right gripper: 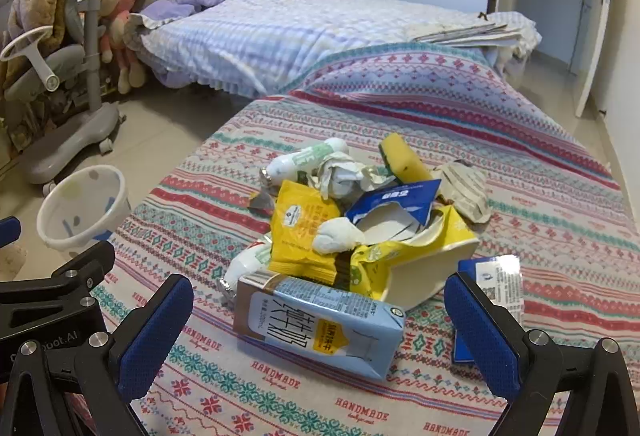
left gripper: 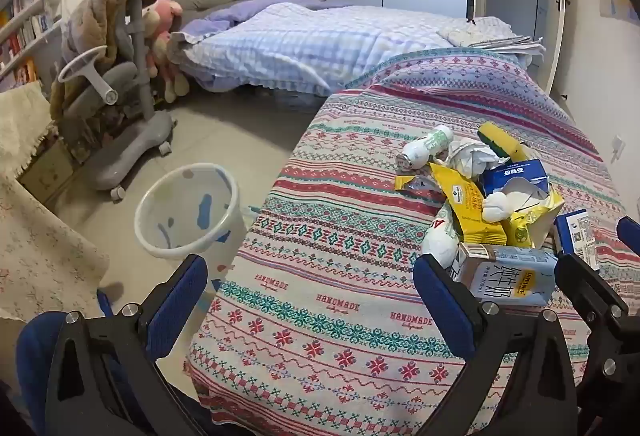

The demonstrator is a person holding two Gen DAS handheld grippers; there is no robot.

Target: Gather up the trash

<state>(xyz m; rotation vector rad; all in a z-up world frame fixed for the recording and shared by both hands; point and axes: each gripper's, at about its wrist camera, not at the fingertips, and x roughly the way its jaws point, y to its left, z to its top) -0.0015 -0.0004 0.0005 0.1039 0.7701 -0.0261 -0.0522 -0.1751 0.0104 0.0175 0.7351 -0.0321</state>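
- Your right gripper (right gripper: 318,332) hangs low over the patterned red-and-teal cloth (right gripper: 540,195), fingers spread wide and holding nothing; the light-blue milk carton (right gripper: 320,324) lies on its side between the two blue pads (right gripper: 478,332), touching neither.
- Your left gripper (left gripper: 310,300) is likewise wide open and empty, straddling the cloth's left edge: its left pad sits over the floor, its right pad just beside the same carton (left gripper: 508,280).
- Behind the carton the trash is heaped together: a yellow snack wrapper (right gripper: 300,232), a torn yellow paper cup (right gripper: 420,264), a white crumpled tissue wad (right gripper: 338,236), a ripped blue-and-white box (right gripper: 396,199), a yellow sponge (right gripper: 404,159), crumpled paper (right gripper: 344,171) and a small white bottle with a green label (right gripper: 308,157).
- A flat blue-and-white packet (right gripper: 500,284) lies apart, beside your right pad.
- The cloth in front of the heap is bare, as is the stretch beyond it.
- The white plastic bin with blue spots (left gripper: 188,211) stands on the grey floor (left gripper: 240,131) hard against the cloth's left edge, mouth open.
- A grey wheeled chair (left gripper: 120,107) stands past the bin, with floor between them.
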